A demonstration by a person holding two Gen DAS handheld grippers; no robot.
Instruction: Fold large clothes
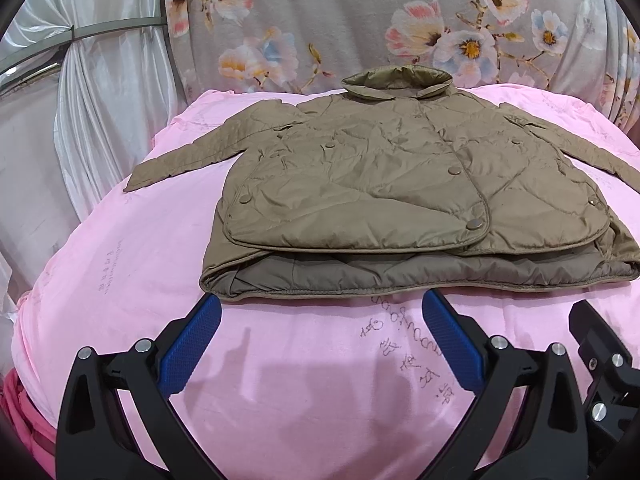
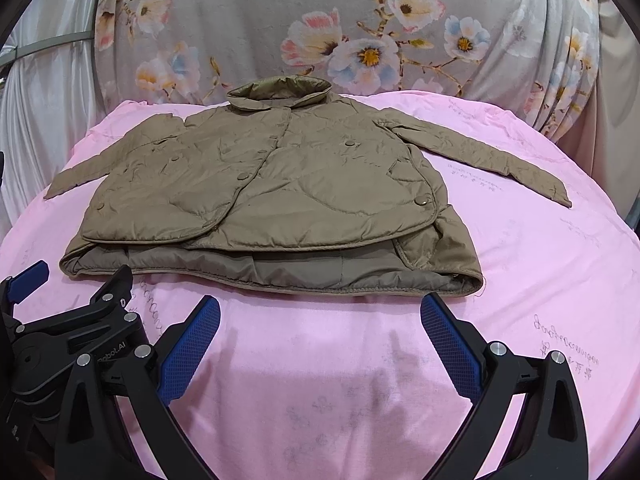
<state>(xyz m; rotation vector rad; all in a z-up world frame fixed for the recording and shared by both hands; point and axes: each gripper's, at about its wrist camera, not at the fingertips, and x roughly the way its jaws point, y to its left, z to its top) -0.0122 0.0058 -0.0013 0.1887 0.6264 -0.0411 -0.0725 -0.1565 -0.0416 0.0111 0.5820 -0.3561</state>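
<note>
Here, a brown puffy jacket (image 1: 400,184) lies flat on a pink blanket (image 1: 300,400), front side up, with its buttons (image 1: 455,169) showing. Both sleeves stick out to the sides and the collar (image 1: 398,84) is at the far end. The bottom hem sits just ahead of both sets of jaws — near, but not touching.

The left gripper (image 1: 320,336) has its jaws wide apart with nothing between them, only pink blanket. The right gripper (image 2: 320,336) is the same — jaws wide, holding nothing. In the right view, the jacket (image 2: 260,192) sits ahead and a bit to the left. A grey cloth with big flowers (image 1: 440,32) hangs behind the blanket.
</note>
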